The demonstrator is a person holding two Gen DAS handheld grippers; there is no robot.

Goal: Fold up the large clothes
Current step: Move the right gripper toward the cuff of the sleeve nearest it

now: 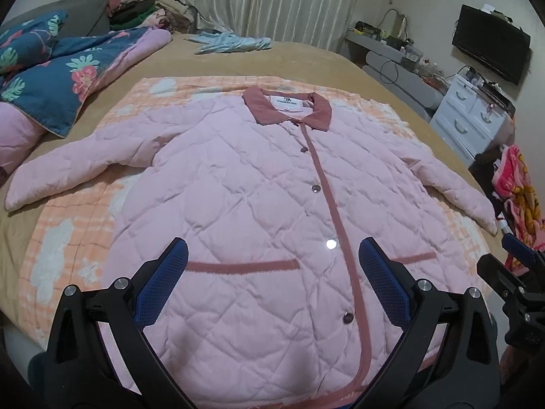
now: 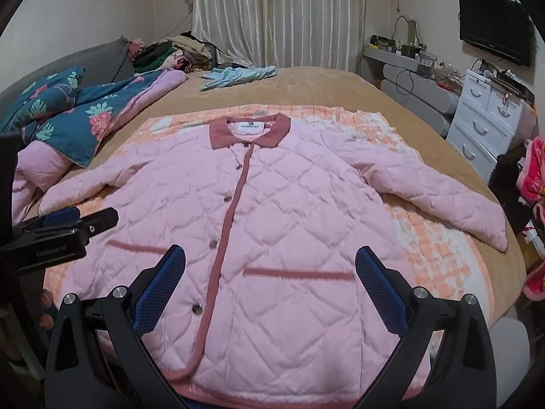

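A pink quilted jacket (image 1: 252, 191) with a dark pink collar lies flat and face up on an orange checked blanket (image 1: 68, 238), buttoned, both sleeves spread out sideways. It also shows in the right wrist view (image 2: 293, 204). My left gripper (image 1: 272, 255) is open and empty, above the jacket's lower hem near the left pocket. My right gripper (image 2: 270, 262) is open and empty, above the hem near the right pocket. Each gripper shows at the edge of the other's view: the right one (image 1: 511, 272), the left one (image 2: 68, 228).
The tan bed (image 1: 306, 64) holds a blue floral quilt (image 1: 58, 78) at the left and a light blue garment (image 1: 231, 42) at the far end. White drawers (image 1: 473, 116), a desk and a wall TV (image 1: 490, 46) stand at the right. Curtains hang behind.
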